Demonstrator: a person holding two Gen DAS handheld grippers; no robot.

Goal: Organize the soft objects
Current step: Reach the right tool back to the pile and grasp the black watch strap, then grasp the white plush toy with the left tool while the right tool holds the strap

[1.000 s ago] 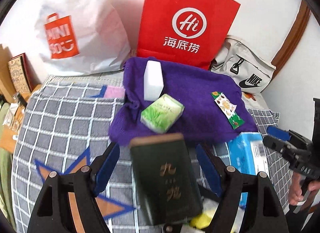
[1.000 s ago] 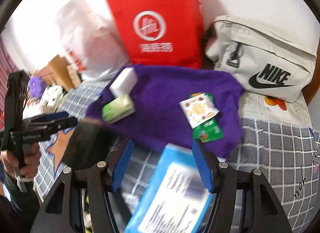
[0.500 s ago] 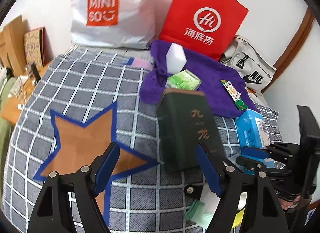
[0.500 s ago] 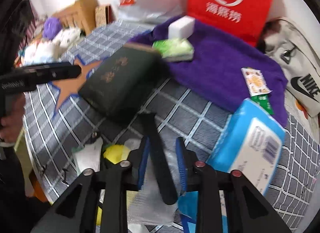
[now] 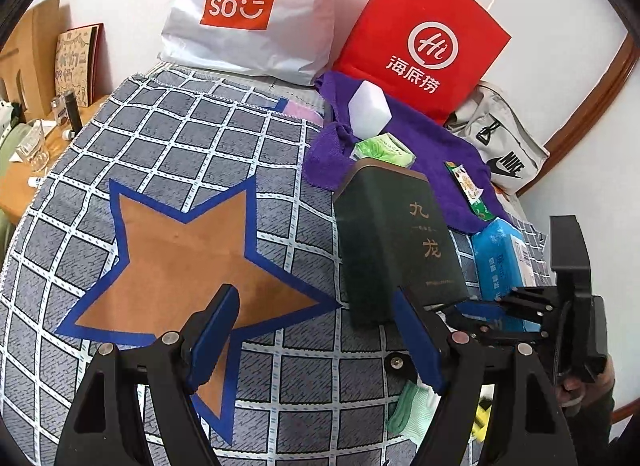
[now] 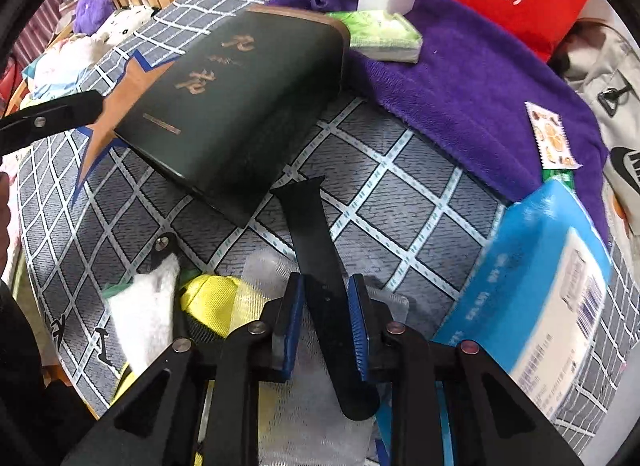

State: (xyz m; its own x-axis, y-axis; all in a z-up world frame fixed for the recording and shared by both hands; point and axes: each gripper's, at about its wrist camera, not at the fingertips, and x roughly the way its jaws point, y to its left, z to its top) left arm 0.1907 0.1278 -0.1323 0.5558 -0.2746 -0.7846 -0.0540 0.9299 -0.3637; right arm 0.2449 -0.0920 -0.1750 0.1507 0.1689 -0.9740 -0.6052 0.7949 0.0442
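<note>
Right gripper (image 6: 325, 326) is now closed on a black strap (image 6: 316, 250); a second ago its jaws stood wide above the blue tissue pack (image 6: 532, 290). We have brought it down to the pile at the near edge of the checked bedspread (image 6: 380, 201), beside a yellow cloth (image 6: 212, 298). Our left gripper (image 5: 316, 338) stays open and empty, now over the star pattern, with the dark green box (image 5: 396, 242) just beyond. We judge the strap is the next object to sort.

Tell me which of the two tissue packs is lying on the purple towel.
The small green tissue pack, beside the white block on the purple towel. The blue tissue pack lies off it, on the checked cloth.
</note>
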